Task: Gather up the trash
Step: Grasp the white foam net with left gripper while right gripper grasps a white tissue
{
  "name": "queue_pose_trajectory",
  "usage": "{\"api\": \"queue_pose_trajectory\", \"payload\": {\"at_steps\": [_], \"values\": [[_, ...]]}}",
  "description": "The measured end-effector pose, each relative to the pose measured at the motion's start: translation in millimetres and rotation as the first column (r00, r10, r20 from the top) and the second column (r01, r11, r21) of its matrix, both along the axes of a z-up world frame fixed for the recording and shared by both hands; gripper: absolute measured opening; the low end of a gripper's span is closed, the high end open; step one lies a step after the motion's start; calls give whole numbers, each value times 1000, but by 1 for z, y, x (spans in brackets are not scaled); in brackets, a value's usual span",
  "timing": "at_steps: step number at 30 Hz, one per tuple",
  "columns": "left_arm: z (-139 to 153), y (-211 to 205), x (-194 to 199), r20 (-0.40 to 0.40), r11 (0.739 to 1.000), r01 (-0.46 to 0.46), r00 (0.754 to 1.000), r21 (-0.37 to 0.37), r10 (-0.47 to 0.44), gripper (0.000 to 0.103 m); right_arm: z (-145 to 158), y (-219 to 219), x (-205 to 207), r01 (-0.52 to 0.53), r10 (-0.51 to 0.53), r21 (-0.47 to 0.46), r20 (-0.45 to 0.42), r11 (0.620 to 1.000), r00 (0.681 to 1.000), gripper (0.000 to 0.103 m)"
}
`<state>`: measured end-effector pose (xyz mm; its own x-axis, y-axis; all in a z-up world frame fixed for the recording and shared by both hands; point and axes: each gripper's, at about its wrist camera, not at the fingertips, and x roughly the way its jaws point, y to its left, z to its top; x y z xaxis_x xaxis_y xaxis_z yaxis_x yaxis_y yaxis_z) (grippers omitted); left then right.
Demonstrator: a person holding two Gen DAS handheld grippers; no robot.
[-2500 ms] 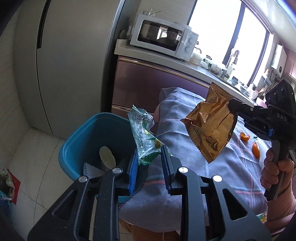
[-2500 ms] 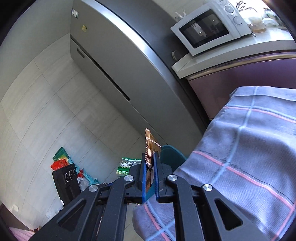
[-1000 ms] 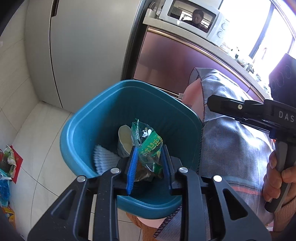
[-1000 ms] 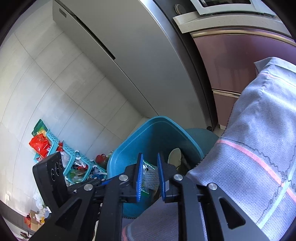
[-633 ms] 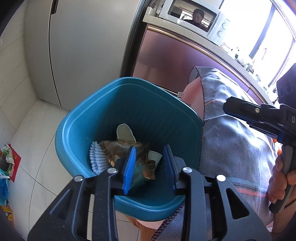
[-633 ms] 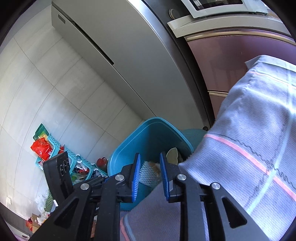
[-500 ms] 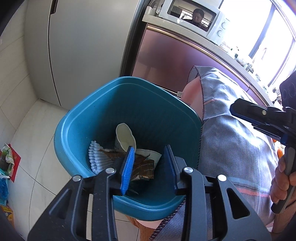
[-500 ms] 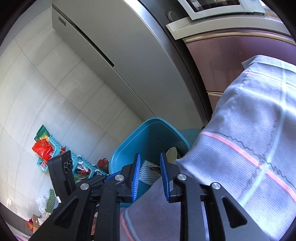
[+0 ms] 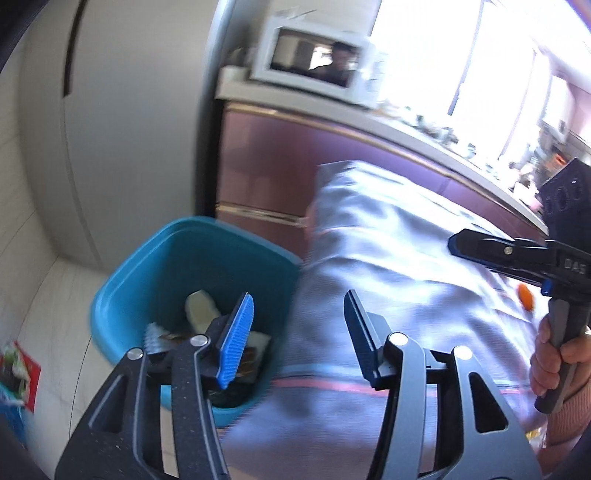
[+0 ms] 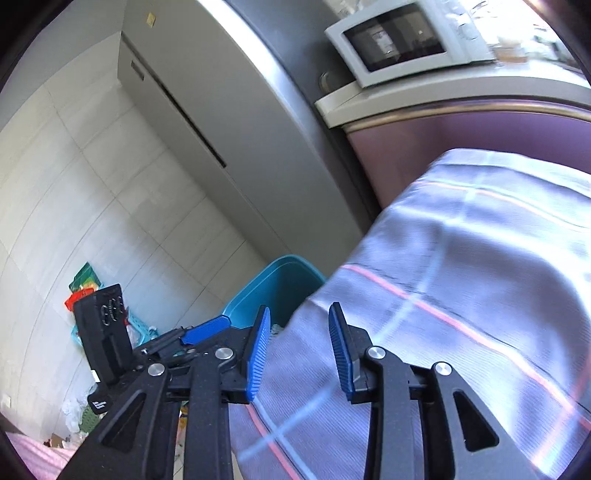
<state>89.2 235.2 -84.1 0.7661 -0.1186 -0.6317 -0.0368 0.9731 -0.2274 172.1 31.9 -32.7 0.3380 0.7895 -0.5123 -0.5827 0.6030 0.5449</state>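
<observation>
Jaws of left gripper [image 9: 298, 332] and right gripper [image 10: 299, 349] both opening, empty; wrappers [image 9: 247, 360] in bin [image 9: 155, 266] at bench [image 9: 399, 266] edge.

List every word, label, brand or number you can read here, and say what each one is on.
"DAS": white letters on the body of the right gripper, seen from the left wrist.
Sticker on the refrigerator: too small to read.
Print on the packets in the floor baskets: too blurred to read.
Microwave controls: blurred, unreadable.
</observation>
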Motion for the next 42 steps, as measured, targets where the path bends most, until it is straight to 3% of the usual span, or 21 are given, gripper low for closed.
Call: {"api": "queue_pose_trajectory", "payload": {"at_steps": [5, 12, 20, 24, 27, 32, 42], "values": [[17, -51, 1, 39, 989, 146, 989, 6, -146, 52, 7, -55, -18, 99, -99, 6, 28, 995, 995, 33], [26, -124, 5, 58, 943, 332, 942, -3, -331, 52, 12, -138, -44, 282, -281, -2, 68, 959, 957, 33], [30, -215, 8, 57, 862, 507, 861, -16, -505, 54, -1, -232, -85, 519, -516, -35, 82, 854, 853, 40], [24, -252, 16, 27, 814, 580, 815, -33, -579, 55, -13, -267, -102, 607, -603, -60, 69, 792, 794, 50], [20, -281, 23, 5, 783, 620, 784, -42, -621, 55, -27, -285, -111, 642, -641, -74, 40, 763, 766, 51], [12, -320, 39, -35, 748, 660, 748, -68, -663, 57, -43, -297, -118, 651, -653, -79, 0, 755, 758, 51], [1, -369, 62, -107, 725, 686, 718, -60, -688, 56, -56, -295, -121, 617, -620, -56, -38, 785, 784, 51]]}}
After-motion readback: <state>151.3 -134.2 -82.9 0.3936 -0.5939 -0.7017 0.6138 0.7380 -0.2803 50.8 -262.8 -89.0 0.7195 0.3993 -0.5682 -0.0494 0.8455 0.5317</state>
